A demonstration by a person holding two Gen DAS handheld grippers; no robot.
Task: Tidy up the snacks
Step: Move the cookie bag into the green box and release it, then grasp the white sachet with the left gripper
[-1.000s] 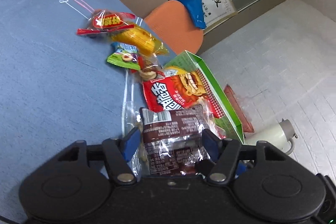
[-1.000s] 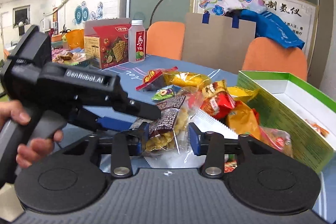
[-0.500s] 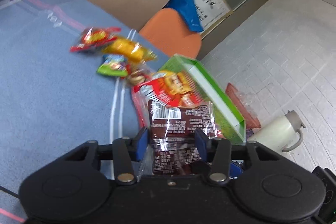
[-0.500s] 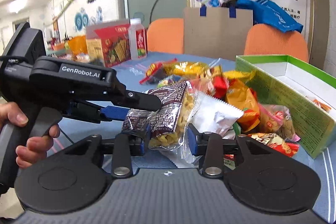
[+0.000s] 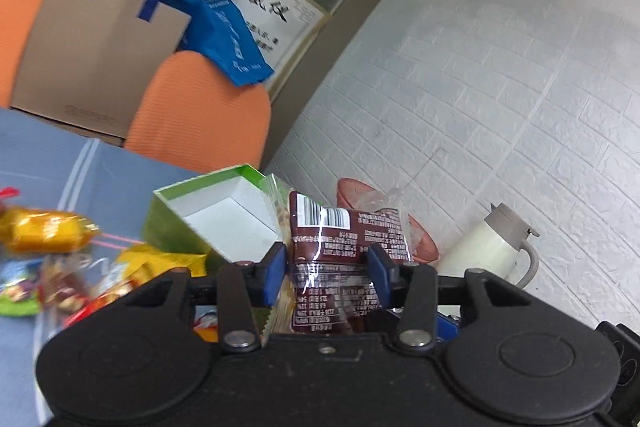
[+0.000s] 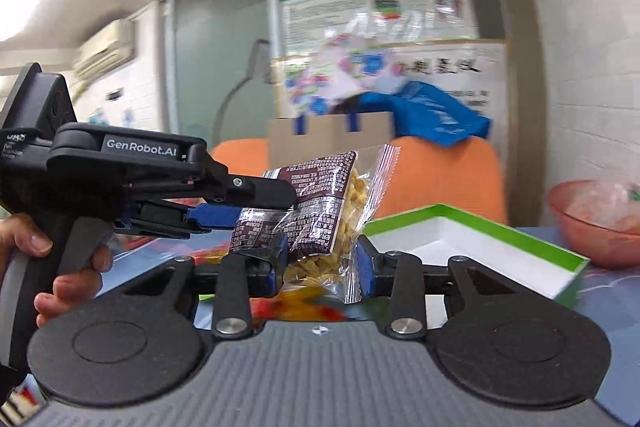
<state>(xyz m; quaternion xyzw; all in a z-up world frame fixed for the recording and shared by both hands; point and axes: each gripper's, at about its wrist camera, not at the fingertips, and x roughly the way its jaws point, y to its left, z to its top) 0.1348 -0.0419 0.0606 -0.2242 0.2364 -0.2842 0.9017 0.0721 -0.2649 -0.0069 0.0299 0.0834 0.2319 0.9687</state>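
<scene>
"GenRobot.AI" printed in white on the left gripper [image 6: 256,215] housing. Brown snack packet [image 5: 340,251] carries a barcode and white small print (unreadable), clear portion showing yellow pieces. Both grippers clamp this one packet: left gripper pads pressed on its sides, right gripper [image 6: 320,263] pads on its lower end. Packet is held in the air beside the open green box [image 6: 480,227]. Person's hand [image 6: 60,267] grips the left handle; both tools point nearly level.
</scene>
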